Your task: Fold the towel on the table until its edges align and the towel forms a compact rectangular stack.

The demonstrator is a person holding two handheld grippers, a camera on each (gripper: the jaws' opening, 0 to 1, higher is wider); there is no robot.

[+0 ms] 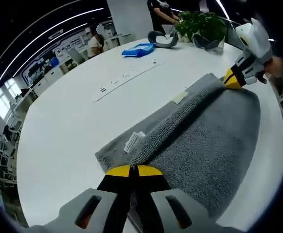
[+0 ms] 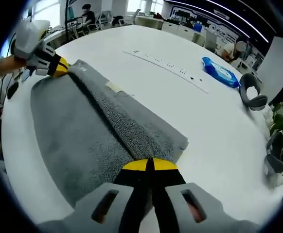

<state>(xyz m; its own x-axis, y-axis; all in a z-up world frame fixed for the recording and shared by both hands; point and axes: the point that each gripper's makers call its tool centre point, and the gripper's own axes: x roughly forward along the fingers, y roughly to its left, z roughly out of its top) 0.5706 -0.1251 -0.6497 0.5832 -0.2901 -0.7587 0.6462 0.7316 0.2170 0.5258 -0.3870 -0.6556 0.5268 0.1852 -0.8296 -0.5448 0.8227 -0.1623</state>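
A grey towel (image 1: 207,141) lies folded on the round white table (image 1: 73,121), with a folded edge forming a ridge down its length and white tags showing. My left gripper (image 1: 134,171) is shut on the near end of that ridge. The right gripper (image 1: 233,80) pinches the far end of the ridge in the left gripper view. In the right gripper view the towel (image 2: 78,131) stretches away from my right gripper (image 2: 150,165), which is shut on its fold, and the left gripper (image 2: 59,67) holds the far end.
A blue packet (image 1: 139,49), a grey curved object (image 1: 163,39) and potted plants (image 1: 202,24) stand at the table's far side. A white strip with marks (image 2: 168,68) lies across the table. People sit at desks in the background.
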